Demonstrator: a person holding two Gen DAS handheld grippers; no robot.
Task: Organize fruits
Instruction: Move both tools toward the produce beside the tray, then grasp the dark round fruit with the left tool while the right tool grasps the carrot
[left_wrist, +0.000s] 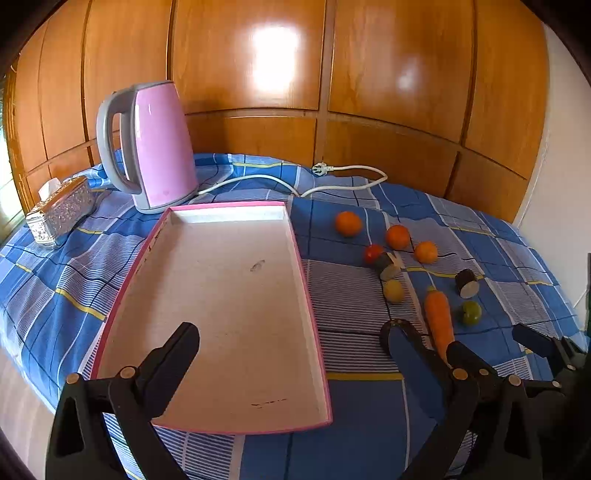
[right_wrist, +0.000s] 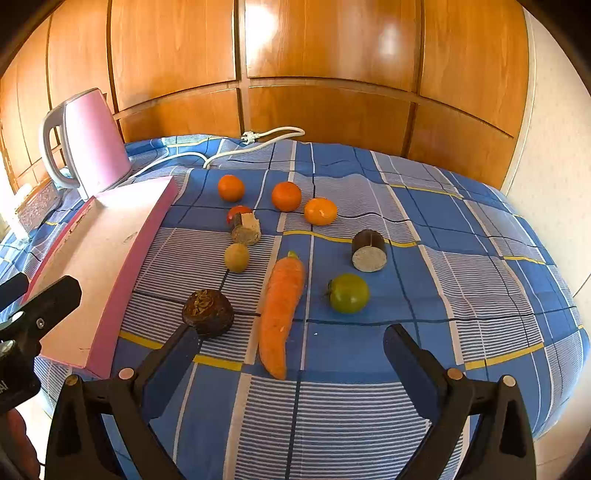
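A shallow pink-rimmed tray (left_wrist: 310, 291) lies empty on the blue checked cloth; it also shows in the right wrist view (right_wrist: 147, 236). To its right lie three oranges (right_wrist: 231, 188) (right_wrist: 286, 196) (right_wrist: 320, 211), a red tomato (right_wrist: 236, 213), a green tomato (right_wrist: 349, 293), a yellowish fruit (right_wrist: 236, 257), a carrot (right_wrist: 280, 314) and dark aubergine pieces (right_wrist: 369, 251) (right_wrist: 208, 313) (right_wrist: 246, 229). My left gripper (left_wrist: 291, 343) is open over the tray's near end. My right gripper (right_wrist: 291, 343) is open and empty, just short of the carrot's tip.
A pink kettle (left_wrist: 155, 147) stands behind the tray, its white cord (left_wrist: 332, 181) trailing along the back of the table. A silver tissue box (left_wrist: 59, 210) sits at the far left. Wooden panels rise behind. The table edge curves off at right.
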